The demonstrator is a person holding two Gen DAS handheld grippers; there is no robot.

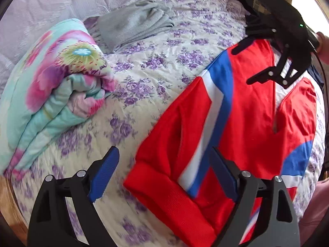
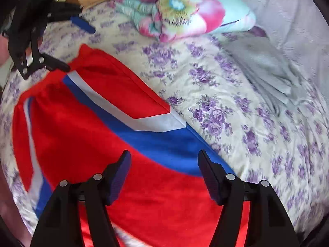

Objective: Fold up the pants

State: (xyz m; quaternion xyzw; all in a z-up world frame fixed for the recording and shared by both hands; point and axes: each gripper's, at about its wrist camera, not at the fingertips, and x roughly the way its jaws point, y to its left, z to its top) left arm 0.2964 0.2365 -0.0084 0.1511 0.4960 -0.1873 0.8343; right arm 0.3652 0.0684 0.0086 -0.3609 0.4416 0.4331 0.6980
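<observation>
Glossy red pants (image 1: 246, 107) on quilted floral bedspread (image 1: 144, 78)

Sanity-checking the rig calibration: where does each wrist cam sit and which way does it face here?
Left wrist: on the left gripper, above the red pants waistband end, looking along them; its open fingers show, right gripper opposite.
Right wrist: on the right gripper, over the pants' other end, facing back; open fingers show, left gripper far left.
Shared: pants, floral bedspread, folded flowered quilt, grey garment.
</observation>
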